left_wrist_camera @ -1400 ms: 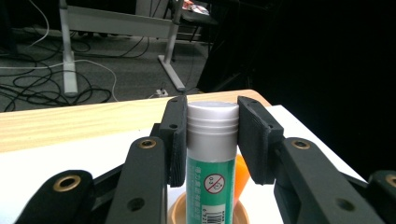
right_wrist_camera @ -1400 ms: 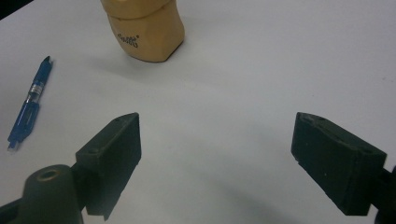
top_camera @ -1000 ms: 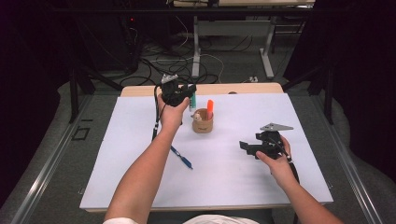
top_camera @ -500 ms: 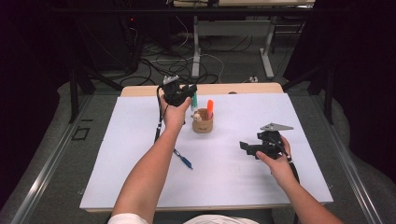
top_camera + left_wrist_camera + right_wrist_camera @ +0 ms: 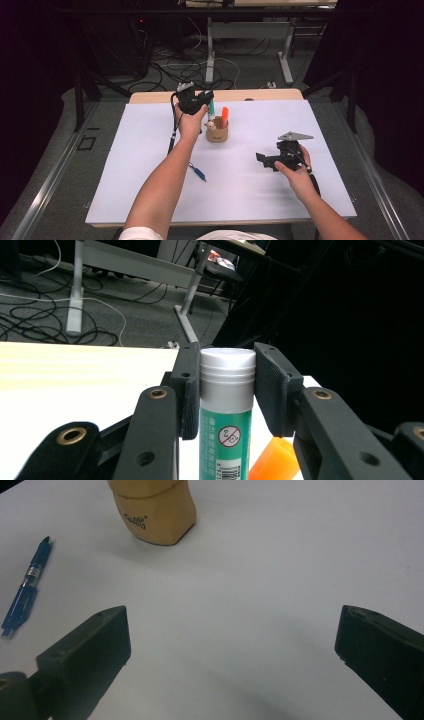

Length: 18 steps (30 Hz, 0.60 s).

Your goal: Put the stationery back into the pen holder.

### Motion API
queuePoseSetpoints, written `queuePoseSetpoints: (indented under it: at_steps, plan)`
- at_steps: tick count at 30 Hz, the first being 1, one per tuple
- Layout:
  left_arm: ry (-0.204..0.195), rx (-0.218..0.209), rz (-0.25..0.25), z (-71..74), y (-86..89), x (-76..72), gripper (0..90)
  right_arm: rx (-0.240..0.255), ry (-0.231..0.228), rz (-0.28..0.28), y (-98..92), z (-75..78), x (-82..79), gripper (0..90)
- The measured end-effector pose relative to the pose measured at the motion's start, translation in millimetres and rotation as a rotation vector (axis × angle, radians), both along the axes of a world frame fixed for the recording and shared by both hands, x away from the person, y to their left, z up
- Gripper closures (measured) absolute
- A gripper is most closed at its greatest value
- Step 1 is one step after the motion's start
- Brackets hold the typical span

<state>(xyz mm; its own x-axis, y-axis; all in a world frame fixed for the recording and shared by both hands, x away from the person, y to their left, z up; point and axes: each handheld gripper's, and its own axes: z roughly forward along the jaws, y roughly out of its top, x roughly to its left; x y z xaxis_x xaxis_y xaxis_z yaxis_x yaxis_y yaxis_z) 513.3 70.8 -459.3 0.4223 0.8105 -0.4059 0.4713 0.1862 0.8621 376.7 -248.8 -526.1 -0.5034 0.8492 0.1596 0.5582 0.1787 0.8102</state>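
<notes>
Green cylindrical marker [image 5: 227, 415], ribbed silver cap, clamped in left tool [image 5: 227, 390] | right tool [image 5: 230, 645] wide, just opened

Two bare forearms rise from the bottom edge under a white short sleeve [image 5: 136, 234]. Each hand carries a black two-jaw gripper: left gripper [image 5: 194, 100] with brass-ringed screw holes, right gripper [image 5: 278, 159] topped by a grey triangular plate, black cables trailing.

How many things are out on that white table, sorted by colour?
Green: 1, the green tube with a grey cap, between the left gripper's jaws
Orange: 1, the orange marker in the cup
Tan: 1, the tan cup
Blue: 1, the blue pen lying flat
Total: 4
</notes>
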Motion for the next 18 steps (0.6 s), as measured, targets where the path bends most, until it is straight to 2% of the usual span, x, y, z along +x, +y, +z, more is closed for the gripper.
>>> queuePoseSetpoints:
  at_steps: [11,18]
  plan:
    - [0.005,-0.003,0.001,-9.9,-4.1,4.9,65.6,-0.007,0.006,0.002,2.0,-1.2,-0.1,0.0]
    - [0.022,-0.013,-0.003,-18.6,-6.6,5.7,65.6,-0.006,0.008,0.011,3.6,-1.8,-0.2,0.0]
